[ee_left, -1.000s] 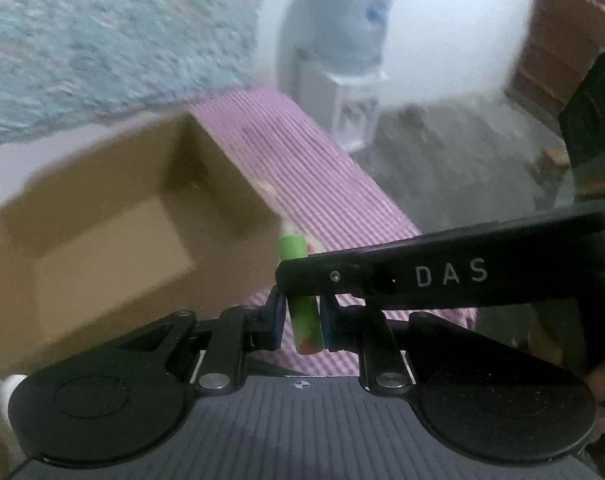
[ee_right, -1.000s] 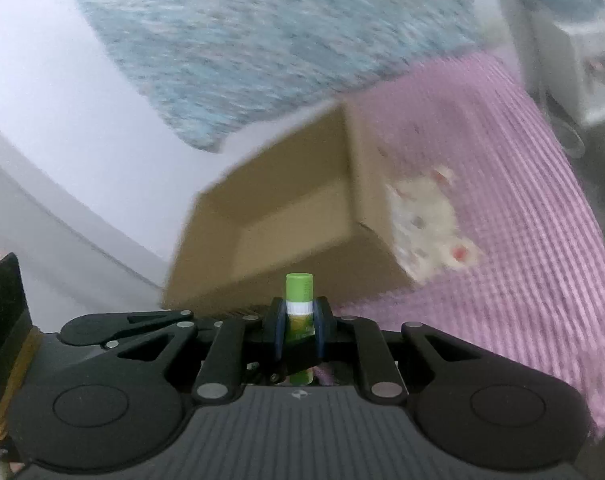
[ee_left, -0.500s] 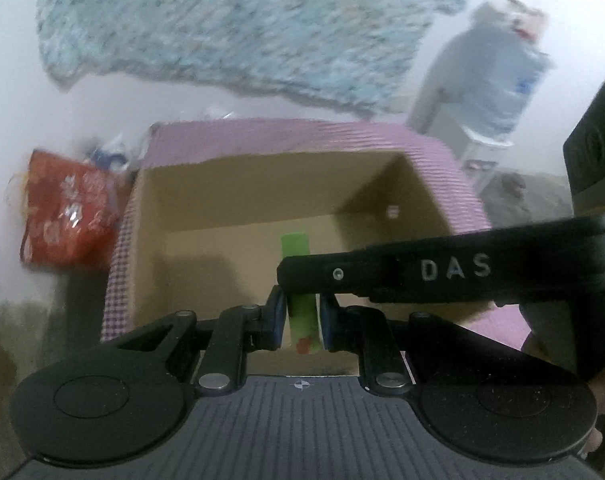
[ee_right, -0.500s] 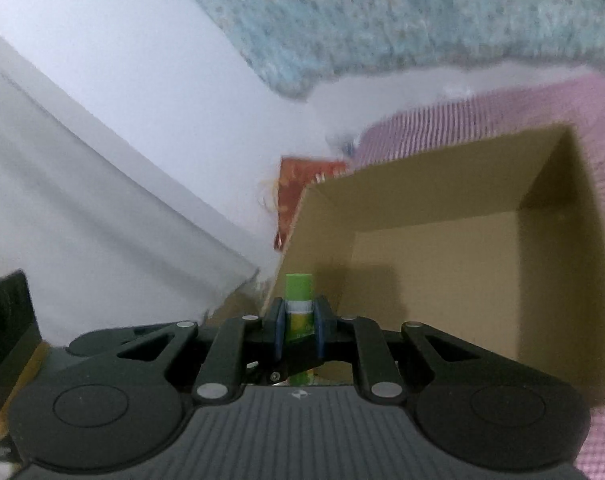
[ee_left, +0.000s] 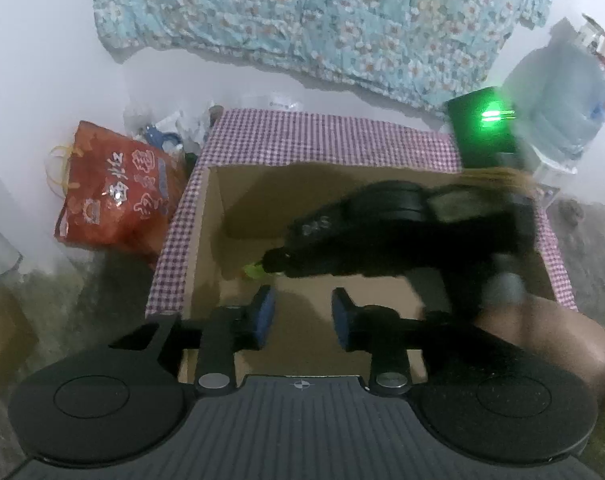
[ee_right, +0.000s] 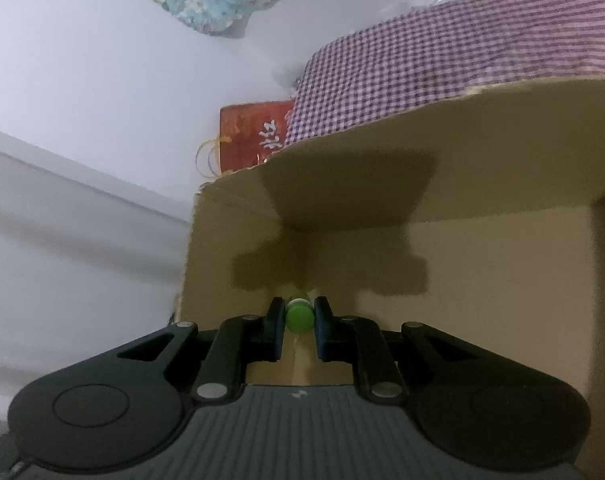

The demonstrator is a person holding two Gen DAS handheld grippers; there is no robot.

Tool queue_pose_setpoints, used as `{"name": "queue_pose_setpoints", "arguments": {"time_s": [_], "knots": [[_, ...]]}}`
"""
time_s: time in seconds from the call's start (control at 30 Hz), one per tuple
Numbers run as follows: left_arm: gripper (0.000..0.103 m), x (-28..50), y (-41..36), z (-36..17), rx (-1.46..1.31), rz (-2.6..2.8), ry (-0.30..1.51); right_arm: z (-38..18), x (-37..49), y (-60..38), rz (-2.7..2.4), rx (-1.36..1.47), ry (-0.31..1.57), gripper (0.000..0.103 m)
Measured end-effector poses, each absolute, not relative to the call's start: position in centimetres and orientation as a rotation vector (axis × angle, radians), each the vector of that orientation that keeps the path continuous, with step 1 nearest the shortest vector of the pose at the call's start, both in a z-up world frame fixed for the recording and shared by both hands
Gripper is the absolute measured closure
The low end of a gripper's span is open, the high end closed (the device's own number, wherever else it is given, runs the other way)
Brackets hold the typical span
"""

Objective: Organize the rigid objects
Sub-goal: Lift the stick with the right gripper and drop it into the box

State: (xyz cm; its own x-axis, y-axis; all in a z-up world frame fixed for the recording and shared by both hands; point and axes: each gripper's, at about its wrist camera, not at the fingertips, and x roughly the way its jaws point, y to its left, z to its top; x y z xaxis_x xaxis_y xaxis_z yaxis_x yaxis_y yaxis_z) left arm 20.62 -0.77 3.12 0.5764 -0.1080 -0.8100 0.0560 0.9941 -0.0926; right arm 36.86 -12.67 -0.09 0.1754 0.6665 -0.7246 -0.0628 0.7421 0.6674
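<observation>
An open cardboard box [ee_left: 206,240] stands on a purple checked cloth [ee_left: 326,140]. My left gripper [ee_left: 301,317] is open and empty, held over the box's near edge. My right gripper [ee_right: 299,322] reaches down inside the box and is shut on a green glue stick [ee_right: 299,319], seen end-on between the blue pads. In the left wrist view the right gripper [ee_left: 274,266] is a blurred black shape in the box, with a green tip of the glue stick [ee_left: 254,270] showing at its fingers. The box [ee_right: 502,280] fills the right wrist view.
A red printed bag [ee_left: 114,192] and clutter lie on the floor left of the table. A floral blue cloth [ee_left: 322,20] hangs on the white wall behind. A water bottle on a dispenser [ee_left: 562,92] stands at the right. A green light [ee_left: 494,114] glows on a dark box.
My left gripper has opened and no longer holds its green stick. My right gripper has moved down into the box with its glue stick, which now points toward the camera.
</observation>
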Motion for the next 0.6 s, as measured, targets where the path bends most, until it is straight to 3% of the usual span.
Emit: {"name": "queue_pose_setpoints", "arguments": {"time_s": [0.17,0.23,0.37,0.6], "knots": [[0.061,19.8,-0.4,4.2,-0.083,-0.104,0.915,-0.3,37.4,-12.2,0.518,0.531,1.302,0.083],[0.051,19.0,-0.2,4.8,-0.094,-0.116,0.893,0.3,37.0,-13.0,0.519,0.561,1.286,0.08],[0.042,17.1,-0.3,6.4,-0.096,-0.137,0.839,2.2,35.7,-15.2,0.513,0.63,1.229,0.063],[0.017,13.8,-0.1,8.6,-0.142,-0.208,0.764,7.2,32.4,-20.5,0.531,0.756,1.109,0.062]]}}
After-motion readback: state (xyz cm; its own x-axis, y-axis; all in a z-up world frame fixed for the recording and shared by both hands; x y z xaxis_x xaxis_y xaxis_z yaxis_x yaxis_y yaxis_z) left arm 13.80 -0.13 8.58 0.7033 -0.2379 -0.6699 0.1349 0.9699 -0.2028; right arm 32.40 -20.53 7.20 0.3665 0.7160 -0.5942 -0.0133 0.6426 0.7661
